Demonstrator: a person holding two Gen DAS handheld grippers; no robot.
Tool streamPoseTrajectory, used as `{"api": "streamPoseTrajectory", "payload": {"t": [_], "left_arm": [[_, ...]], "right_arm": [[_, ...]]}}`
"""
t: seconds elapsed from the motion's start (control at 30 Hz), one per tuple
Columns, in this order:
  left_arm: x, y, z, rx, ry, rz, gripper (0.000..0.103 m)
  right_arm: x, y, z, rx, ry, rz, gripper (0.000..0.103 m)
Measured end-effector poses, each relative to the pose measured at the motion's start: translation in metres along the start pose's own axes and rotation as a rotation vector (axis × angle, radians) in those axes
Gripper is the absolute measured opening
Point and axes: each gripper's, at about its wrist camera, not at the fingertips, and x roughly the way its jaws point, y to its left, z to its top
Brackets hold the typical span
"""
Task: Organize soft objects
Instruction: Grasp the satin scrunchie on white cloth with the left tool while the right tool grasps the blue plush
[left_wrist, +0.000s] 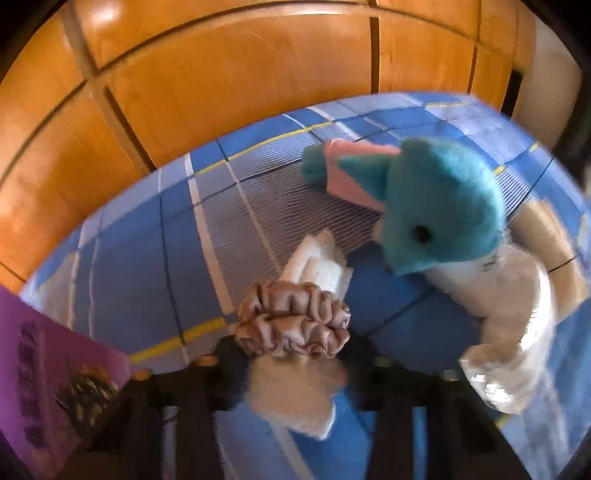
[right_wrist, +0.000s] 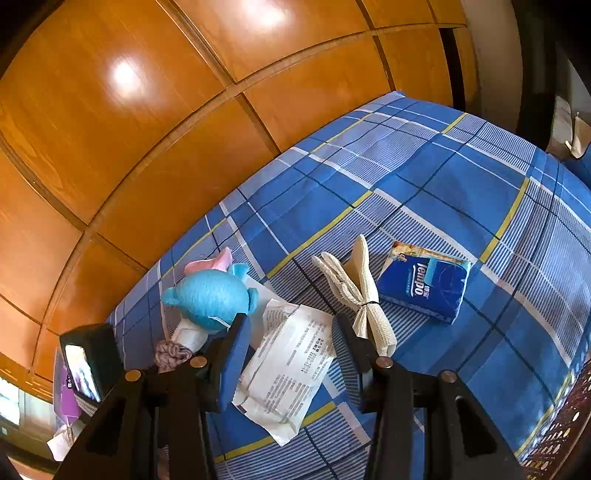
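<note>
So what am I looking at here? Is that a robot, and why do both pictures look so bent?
No robot: a person holds a two-fingered clamp in each hand, with a wide-angle camera looking along the fingers, which bends the view. One picture comes from the left hand-held gripper, the other from the right hand-held gripper. Both look down on a bed sheet in blue checks. On it lie a blue plush toy, a tied beige cloth bundle, a blue tissue pack and a white printed packet. The left one seems closed on a satin scrunchie. That packet sits between the right one's fingers; whether they squeeze it, I cannot tell.
</note>
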Motion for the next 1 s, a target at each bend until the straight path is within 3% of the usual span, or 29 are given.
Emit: {"api": "streamPoseTrajectory", "payload": {"t": [0.2,0.43,0.57,0.73,0.77,0.8,1.0], "left_arm": [[-0.028,-0.004,-0.042,-0.007,-0.014,-0.077,0.038],[-0.056,0.001,-0.097,-0.05,-0.038,-0.113,0.038],[-0.06,0.003,-0.111,-0.048,-0.059,-0.11,0.038],[-0.061,0.003,-0.117,-0.042,-0.083,-0.1,0.038],[-0.061,0.002,-0.118,-0.038,-0.091,-0.097,0.039],[-0.062,0.001,-0.12,-0.034,-0.102,-0.095,0.039],[-0.065,0.001,-0.126,-0.043,-0.129,-0.087,0.039]], "right_arm": [[0.009,0.005,-0.003,-0.024,0.049,0.012,0.046],[0.025,0.054,-0.009,-0.254,0.125,0.029,0.048],[0.042,0.088,0.005,-0.383,0.088,-0.012,0.07],[0.09,0.103,0.015,-0.435,0.135,-0.062,0.07],[0.095,0.102,0.015,-0.429,0.139,-0.035,0.066],[0.1,0.1,0.014,-0.424,0.145,0.0,0.052],[0.084,0.094,0.014,-0.391,0.134,0.096,0.043]]}}
